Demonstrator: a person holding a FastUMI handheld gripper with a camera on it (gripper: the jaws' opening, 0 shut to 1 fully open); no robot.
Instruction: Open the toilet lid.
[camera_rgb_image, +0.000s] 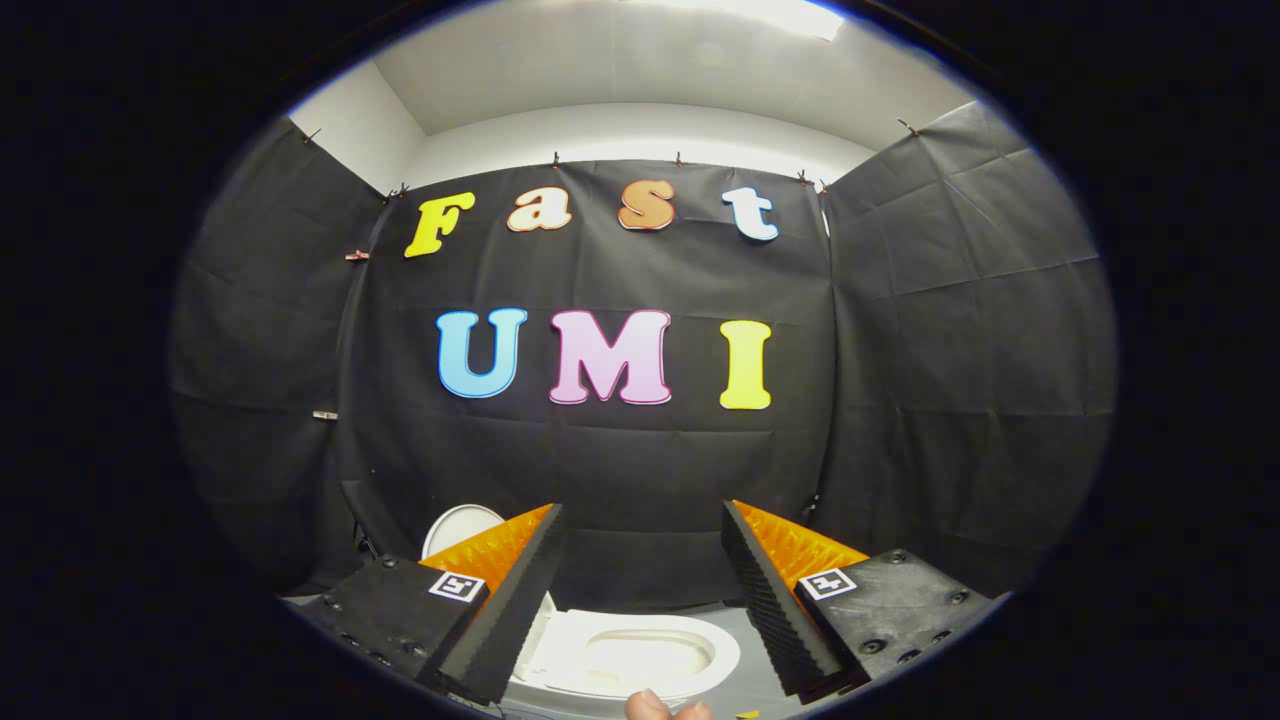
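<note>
The hand-held gripper is hovering with its fingers spread wide, gripping nothing and touching nothing. Below and between them the toilet is sitting on the floor, its bowl showing open. The toilet lid is peeking up behind one finger, seemingly raised. It is looking like rigid, smooth, light plastic; the front rim is probably the best hold.

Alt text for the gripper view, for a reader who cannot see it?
The gripper hangs with its jaws open and holding nothing above a white toilet whose lid stands raised, leaving the bowl exposed. A fingertip shows below the bowl, and black cloth walls enclose the booth.
</note>
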